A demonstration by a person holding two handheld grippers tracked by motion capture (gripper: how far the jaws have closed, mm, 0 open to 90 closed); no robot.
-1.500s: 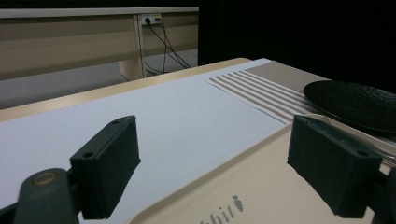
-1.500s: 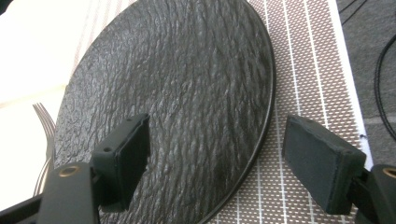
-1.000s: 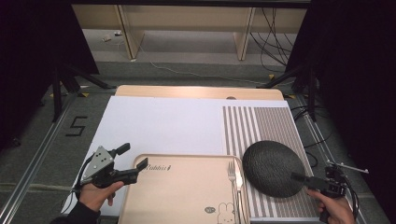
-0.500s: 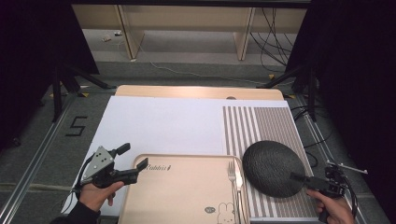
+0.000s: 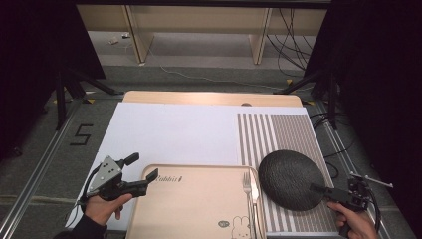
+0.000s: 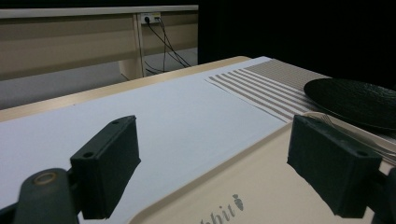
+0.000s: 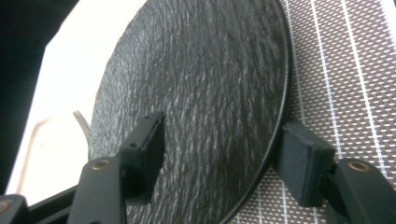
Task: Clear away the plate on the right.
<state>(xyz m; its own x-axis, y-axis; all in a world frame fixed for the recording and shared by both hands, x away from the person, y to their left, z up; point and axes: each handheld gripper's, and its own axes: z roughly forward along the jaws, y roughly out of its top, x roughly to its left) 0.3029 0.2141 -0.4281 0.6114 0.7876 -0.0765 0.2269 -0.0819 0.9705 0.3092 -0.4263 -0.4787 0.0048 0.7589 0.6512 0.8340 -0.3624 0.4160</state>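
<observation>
A round black textured plate [image 5: 291,179] lies on a striped placemat [image 5: 278,134], its left edge next to a fork [image 5: 247,186] on a beige tray [image 5: 199,209]. My right gripper [image 5: 318,190] reaches in from the plate's near right. Its jaws straddle the plate's rim [image 7: 201,93], one over the top face and one outside the rim. They have just been closing, and a gap still shows at each pad, so the right gripper [image 7: 222,135] is open. My left gripper [image 5: 143,167] is open at the tray's far left corner [image 6: 215,158], with nothing between its fingers.
A white sheet [image 5: 169,134] covers the table's left and middle, with the wooden table edge [image 5: 209,97] behind it. A knife lies beside the fork on the tray's right side. Beyond the table are floor, cables and furniture legs.
</observation>
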